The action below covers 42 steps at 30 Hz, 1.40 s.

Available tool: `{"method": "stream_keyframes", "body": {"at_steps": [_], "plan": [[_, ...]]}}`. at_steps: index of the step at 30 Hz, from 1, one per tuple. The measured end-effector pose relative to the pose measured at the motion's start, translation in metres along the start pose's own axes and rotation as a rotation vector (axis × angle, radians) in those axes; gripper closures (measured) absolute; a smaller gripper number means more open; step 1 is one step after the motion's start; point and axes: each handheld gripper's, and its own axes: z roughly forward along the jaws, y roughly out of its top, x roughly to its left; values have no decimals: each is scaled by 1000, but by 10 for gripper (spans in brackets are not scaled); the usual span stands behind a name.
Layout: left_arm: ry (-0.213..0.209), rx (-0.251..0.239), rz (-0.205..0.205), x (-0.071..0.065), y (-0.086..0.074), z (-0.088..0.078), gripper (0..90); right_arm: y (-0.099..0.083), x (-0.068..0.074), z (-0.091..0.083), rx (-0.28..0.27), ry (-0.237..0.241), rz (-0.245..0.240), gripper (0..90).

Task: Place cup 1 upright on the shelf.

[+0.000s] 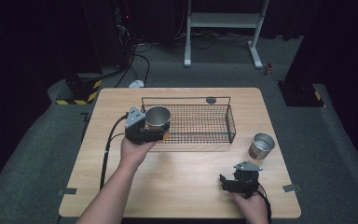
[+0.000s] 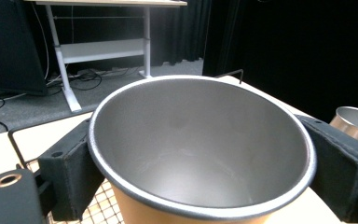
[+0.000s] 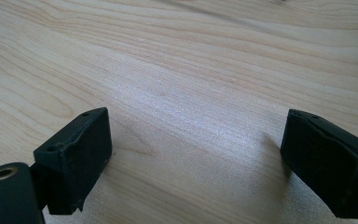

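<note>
Markings: no brand, label or writing can be read on any item.

Item 1, metal cup: steel inside, tan outer wall, upright, empty. Left of centre in the high view, at the left end of the wire basket; whether it rests on the mesh or is held just above it cannot be told. In the left gripper view the cup takes up the centre of the frame, its rim between the two black pads.

Item 2, left gripper: jaws clamped on the cup's sides, one pad against each wall; held by the left hand.

Item 3, wire basket: black mesh, rectangular, centre of the high view; nothing else seen in it besides the cup at its left end.

Item 4, second metal cup: steel, upright, empty, on the table right of the basket, apart from it.

Item 5, right gripper: lower right of the high view, well apart from both cups. In the right gripper view its jaws stand wide apart over bare wood, grasping nothing.
</note>
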Motion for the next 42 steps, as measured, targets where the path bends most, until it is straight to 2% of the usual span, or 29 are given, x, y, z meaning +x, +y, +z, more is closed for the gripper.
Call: {"method": "stream_keyframes", "body": {"at_steps": [9,20,22,27,32,40,42], "plan": [[6,-10,-10,3,7,14,95,0,0,0,-1,0,-1,90],[20,6,-19,8,9,37,95,0,0,0,-1,1,-1,90],[20,4,-40,11,7,43,95,0,0,0,-1,1,-1,90],[36,25,-39,14,3,54,95,0,0,0,0,1,-1,90],[49,44,-64,17,-4,67,95,0,0,0,0,1,-1,90],[69,62,-57,17,-11,82,95,0,0,0,1,3,-2,90],[73,78,-67,17,-14,87,95,-1,0,-1,1,2,-1,90]]}}
